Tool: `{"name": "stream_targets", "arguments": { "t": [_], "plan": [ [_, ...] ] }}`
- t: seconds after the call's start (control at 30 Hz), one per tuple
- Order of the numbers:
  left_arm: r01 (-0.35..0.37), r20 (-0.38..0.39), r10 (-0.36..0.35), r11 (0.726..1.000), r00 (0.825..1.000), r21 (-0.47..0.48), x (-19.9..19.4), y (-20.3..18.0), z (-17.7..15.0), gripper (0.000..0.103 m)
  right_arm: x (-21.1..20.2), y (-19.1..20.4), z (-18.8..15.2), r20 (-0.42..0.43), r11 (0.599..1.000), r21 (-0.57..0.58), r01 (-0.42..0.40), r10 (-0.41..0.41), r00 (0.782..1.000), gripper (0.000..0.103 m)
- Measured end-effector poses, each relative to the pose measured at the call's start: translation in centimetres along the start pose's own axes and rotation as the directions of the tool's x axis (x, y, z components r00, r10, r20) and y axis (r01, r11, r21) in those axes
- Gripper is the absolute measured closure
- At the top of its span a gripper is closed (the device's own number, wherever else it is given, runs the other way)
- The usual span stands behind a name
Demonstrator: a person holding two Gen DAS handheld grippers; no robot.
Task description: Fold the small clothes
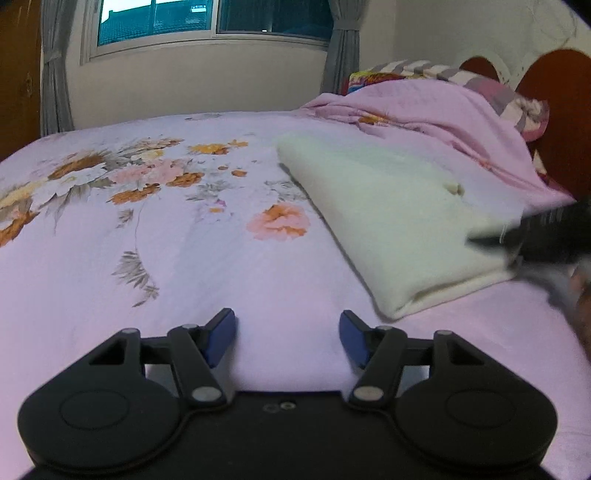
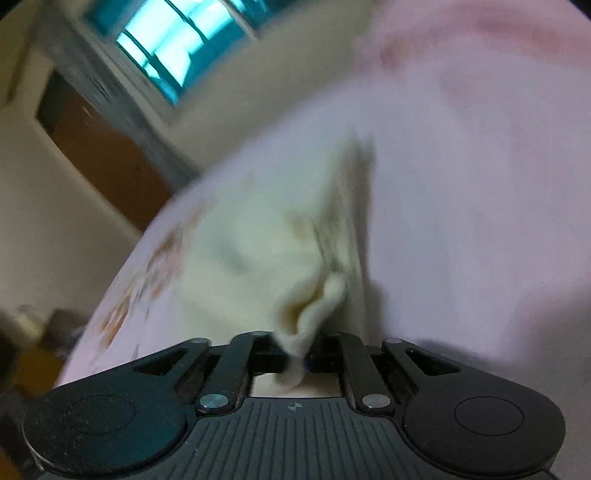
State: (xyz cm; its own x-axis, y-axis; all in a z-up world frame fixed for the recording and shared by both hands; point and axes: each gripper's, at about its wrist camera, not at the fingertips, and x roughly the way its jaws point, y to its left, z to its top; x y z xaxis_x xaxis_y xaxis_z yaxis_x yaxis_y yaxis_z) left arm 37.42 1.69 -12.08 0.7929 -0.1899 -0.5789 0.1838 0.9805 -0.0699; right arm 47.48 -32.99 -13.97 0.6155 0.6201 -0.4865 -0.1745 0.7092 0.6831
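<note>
Black linkage arms and blue-padded fingers of the left hand-held gripper (image 1: 287,334) fill the near edge of the left wrist view, its jaws spread wide apart with nothing between them, hovering just above the bed sheet (image 1: 177,240). That sheet is pale pink with a print of orange, pink and white flowers toward the left and far side. To the right of the left hand-held gripper lies the cream cloth (image 1: 391,218), folded into a long thick strip that runs from the near right toward the far middle of the bed, its folded near corner just beside the right blue finger but not touching it. At the right edge of the same view a dark, blurred shape, the right hand-held gripper (image 1: 532,236), sits at the cloth's near right end. Beyond the cloth a pink quilt (image 1: 424,114) is bunched up on the far right, with a striped pillow (image 1: 517,99) behind it against a red-brown headboard (image 1: 561,122). A window (image 1: 210,18) with grey curtains (image 1: 55,74) stands in the far wall.

In the right wrist view, heavily blurred, the right hand-held gripper (image 2: 295,354) has its jaws closed together on a pinched corner of the cream cloth (image 2: 280,251), which rises from the fingers and spreads away over the pink bed sheet (image 2: 461,221).
</note>
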Motion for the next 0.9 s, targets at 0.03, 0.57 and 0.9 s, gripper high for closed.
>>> {"name": "stream_targets", "arguments": {
  "t": [0.03, 0.57, 0.9],
  "plan": [
    [0.006, 0.005, -0.006, 1.0, 1.0, -0.008, -0.3, 0.4, 0.0, 0.041, -0.6, -0.4, -0.2, 0.02, 1.0, 0.017, -0.015, 0.015, 1.0, 0.094],
    [0.126, -0.072, -0.125, 0.992, 0.99, 0.01, 11.2, -0.9, 10.3, 0.037, 6.9, 2.4, 6.2, 0.139, 0.873, -0.369, 0.318, -0.287, 0.948, 0.065],
    [0.169, -0.012, -0.169, 0.985, 0.986, -0.037, 10.0, 0.6, 8.6, 0.037, 8.0, -1.5, 10.2, 0.121, 0.972, -0.18, 0.153, -0.133, 0.984, 0.065]
  ]
}}
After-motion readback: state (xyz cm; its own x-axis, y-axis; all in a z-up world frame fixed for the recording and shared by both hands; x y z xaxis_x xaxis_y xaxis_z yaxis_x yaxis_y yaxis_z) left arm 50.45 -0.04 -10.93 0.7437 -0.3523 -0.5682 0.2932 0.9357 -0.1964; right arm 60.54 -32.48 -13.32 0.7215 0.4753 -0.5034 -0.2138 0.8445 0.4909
